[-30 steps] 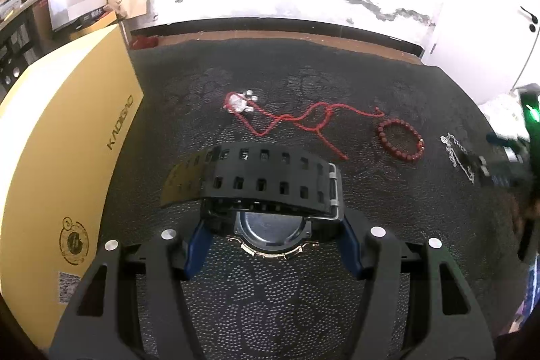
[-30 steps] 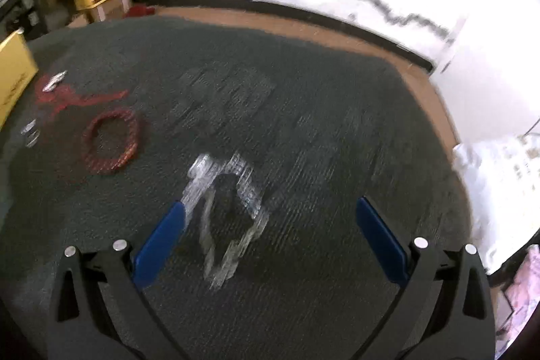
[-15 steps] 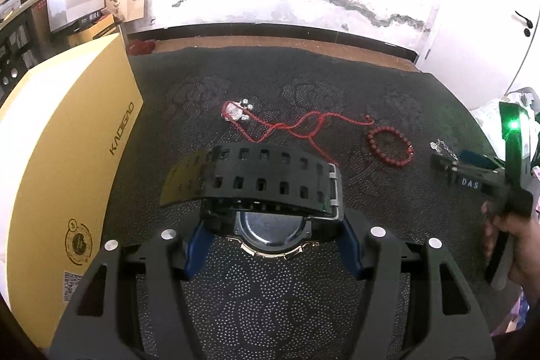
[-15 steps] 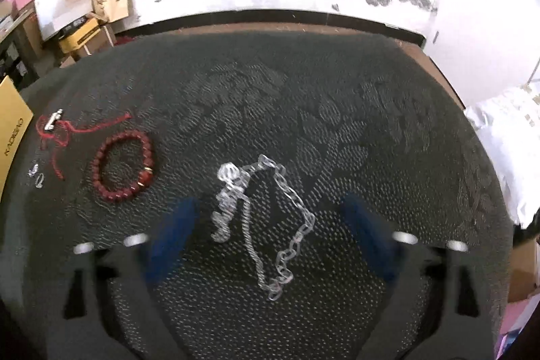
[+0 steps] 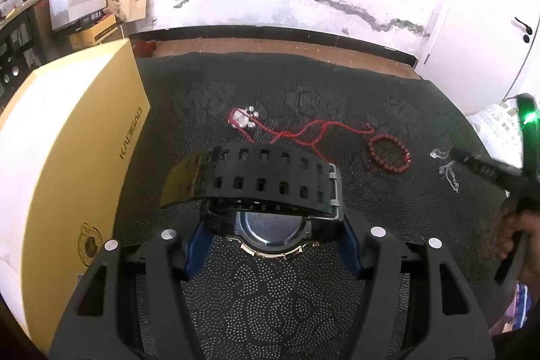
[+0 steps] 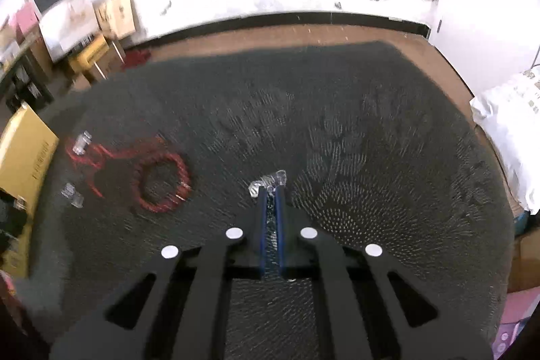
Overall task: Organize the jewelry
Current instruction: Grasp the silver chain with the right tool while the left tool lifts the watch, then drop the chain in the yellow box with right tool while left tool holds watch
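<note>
The silver chain (image 6: 268, 183) is now pinched between the blue pads of the right claw (image 6: 270, 191), whose jaws have just been closing; half a second ago they stood wide on either side of the chain as it lay spread on the dark patterned mat (image 6: 371, 140). Only a small bright bunch shows past the fingertips, and links glint in the narrow gap between the pads; the frame is blurred, so whether the whole chain has left the mat is hard to say. In the left wrist view a few loose links trail just below that claw's tip.

That reads as a pickup made, with the carry to storage yet to come.

Left of the chain lies the red bead bracelet (image 6: 162, 184), untouched, and beyond it the red cord necklace (image 6: 91, 154) with its clear pendant. Farther left of the chain stands the yellow box (image 5: 67, 157).

The left claw (image 5: 273, 225) is clamped on the black watch (image 5: 256, 181), pads against the case sides, strap looped above, and it has not shifted over the last second.
</note>
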Demonstrator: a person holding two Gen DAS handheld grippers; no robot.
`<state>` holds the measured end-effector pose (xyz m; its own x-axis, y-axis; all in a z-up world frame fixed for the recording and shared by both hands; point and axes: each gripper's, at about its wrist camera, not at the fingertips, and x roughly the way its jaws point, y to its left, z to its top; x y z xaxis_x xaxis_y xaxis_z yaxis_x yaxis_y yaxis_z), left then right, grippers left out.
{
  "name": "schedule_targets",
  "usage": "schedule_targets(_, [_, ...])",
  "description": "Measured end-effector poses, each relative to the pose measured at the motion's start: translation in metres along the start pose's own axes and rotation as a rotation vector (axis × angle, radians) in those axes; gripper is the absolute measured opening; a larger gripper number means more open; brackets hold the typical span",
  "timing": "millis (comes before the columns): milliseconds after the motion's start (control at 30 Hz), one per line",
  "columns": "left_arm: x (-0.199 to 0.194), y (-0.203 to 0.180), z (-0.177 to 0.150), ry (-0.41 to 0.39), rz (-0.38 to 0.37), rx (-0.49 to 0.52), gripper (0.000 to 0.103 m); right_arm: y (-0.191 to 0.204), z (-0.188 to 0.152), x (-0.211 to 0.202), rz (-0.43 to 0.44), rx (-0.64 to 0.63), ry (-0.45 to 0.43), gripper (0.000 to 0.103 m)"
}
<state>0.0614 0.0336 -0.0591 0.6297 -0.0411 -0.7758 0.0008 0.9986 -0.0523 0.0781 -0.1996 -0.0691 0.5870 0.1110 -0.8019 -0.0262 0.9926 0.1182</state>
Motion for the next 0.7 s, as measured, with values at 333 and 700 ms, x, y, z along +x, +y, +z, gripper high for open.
schedule_targets(333, [-0.043, 0.002, 0.02, -0.036, -0.007, 0.03, 0.062, 0.052, 0.022, -0.095, 0.037, -0.045, -0.099, 0.005])
schedule_targets(700, [-0.104, 0.051, 0.04, -0.049, 0.023, 0.009, 0.062, 0.139, 0.019, -0.158, 0.092, -0.136, -0.103, 0.005])
